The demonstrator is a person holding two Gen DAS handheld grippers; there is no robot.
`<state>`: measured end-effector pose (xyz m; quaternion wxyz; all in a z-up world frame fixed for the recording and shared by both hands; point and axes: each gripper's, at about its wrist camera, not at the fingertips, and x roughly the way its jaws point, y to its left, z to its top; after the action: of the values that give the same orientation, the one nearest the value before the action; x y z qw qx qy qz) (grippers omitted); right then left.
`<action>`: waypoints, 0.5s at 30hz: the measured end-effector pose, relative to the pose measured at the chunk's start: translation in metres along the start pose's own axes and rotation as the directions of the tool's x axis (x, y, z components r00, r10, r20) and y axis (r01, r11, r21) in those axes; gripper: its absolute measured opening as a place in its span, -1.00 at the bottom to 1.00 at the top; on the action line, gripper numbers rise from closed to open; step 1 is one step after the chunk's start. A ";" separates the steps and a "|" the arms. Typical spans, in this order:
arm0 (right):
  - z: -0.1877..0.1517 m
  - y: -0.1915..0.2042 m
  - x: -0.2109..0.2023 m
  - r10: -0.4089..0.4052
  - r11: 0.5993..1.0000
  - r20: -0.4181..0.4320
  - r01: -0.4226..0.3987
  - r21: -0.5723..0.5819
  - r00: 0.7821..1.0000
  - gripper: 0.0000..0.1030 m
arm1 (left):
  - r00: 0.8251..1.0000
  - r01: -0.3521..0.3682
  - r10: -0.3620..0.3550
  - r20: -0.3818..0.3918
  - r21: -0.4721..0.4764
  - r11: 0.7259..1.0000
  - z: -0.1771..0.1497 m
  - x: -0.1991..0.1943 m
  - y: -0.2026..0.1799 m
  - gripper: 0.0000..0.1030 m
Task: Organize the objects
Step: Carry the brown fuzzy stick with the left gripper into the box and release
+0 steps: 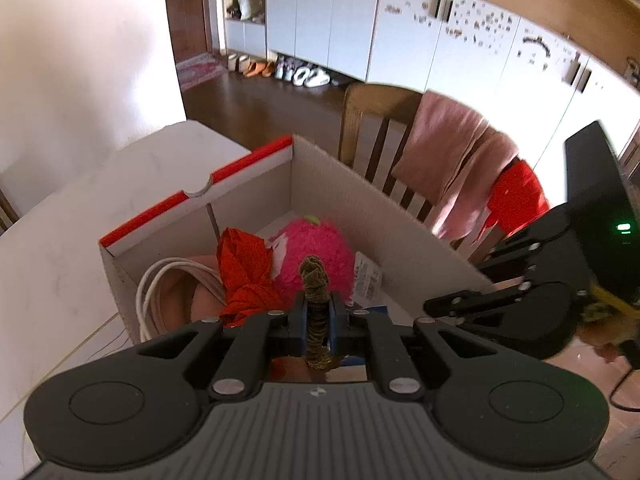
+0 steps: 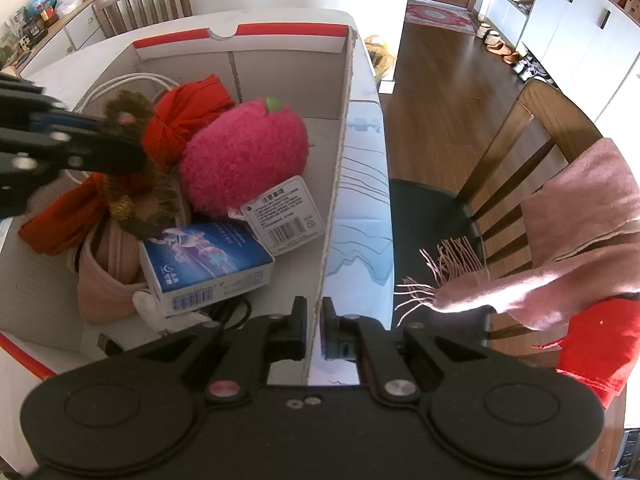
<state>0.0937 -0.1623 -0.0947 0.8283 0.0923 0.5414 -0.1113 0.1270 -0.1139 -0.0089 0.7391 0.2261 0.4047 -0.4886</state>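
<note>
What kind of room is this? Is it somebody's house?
Most likely a home's dining area near the entrance. Pairs of shoes sit lined up under white cupboards, a wooden dining chair has a pink scarf draped over it, and a cardboard box sits on a white table.

left gripper (image 1: 317,312) clamped on brown scrunchie (image 1: 315,280) | above cardboard box (image 1: 384,216) | inside: pink plush (image 1: 316,248), red cloth (image 1: 248,276), white cable (image 1: 160,284)

Left gripper (image 2: 100,140) blurred, cut off by right-wrist frame's left edge.
</note>
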 end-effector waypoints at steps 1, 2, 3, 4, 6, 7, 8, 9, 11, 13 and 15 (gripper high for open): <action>0.000 0.000 0.000 0.000 1.000 0.000 0.000 -0.001 1.000 -0.89 | 1.000 -0.006 0.006 -0.010 0.005 1.000 0.001 0.005 0.000 -0.83; 0.000 0.000 0.000 0.000 1.000 0.000 0.000 -0.001 1.000 -0.89 | 1.000 -0.013 0.014 -0.021 0.014 1.000 0.001 0.010 -0.001 -0.83; 0.000 0.000 0.000 0.000 1.000 0.000 0.000 -0.001 1.000 -0.89 | 0.999 -0.020 0.021 -0.031 0.021 1.000 0.001 0.015 -0.001 -0.83; 0.000 0.000 0.000 0.000 1.000 0.000 0.000 0.000 1.000 -0.89 | 0.999 -0.026 0.027 -0.042 0.027 0.999 0.002 0.020 -0.002 -0.83; 0.000 0.000 0.000 -0.001 1.000 0.000 0.001 -0.001 1.000 -0.89 | 0.997 -0.035 0.037 -0.062 0.034 0.999 0.002 0.028 -0.002 -0.83; 0.000 0.000 0.000 0.000 1.000 0.000 0.000 0.000 1.000 -0.89 | 0.997 -0.039 0.042 -0.071 0.041 0.998 0.001 0.032 -0.002 -0.83; 0.000 0.000 0.000 0.000 1.000 0.000 0.000 0.000 1.000 -0.89 | 0.996 -0.043 0.047 -0.079 0.046 0.998 0.002 0.036 -0.001 -0.83; 0.000 0.000 0.000 0.000 1.000 0.000 0.000 0.000 1.000 -0.89 | 0.995 -0.048 0.052 -0.086 0.050 0.998 0.002 0.040 -0.002 -0.83; 0.000 0.000 -0.001 0.000 1.000 0.001 0.000 0.000 1.000 -0.89 | 0.993 -0.053 0.059 -0.103 0.061 0.997 0.002 0.047 -0.002 -0.83; 0.000 0.000 -0.001 0.000 1.000 0.000 0.000 0.000 1.000 -0.89 | 0.991 -0.057 0.064 -0.115 0.067 0.996 0.001 0.052 -0.003 -0.83; 0.000 0.000 -0.001 0.000 1.000 0.000 0.000 0.001 1.000 -0.89 | 0.990 -0.058 0.066 -0.124 0.070 0.996 0.000 0.055 -0.003 -0.83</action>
<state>0.0932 -0.1620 -0.0944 0.8283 0.0927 0.5413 -0.1115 0.1351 -0.1447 -0.0543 0.7191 0.2933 0.4269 -0.4633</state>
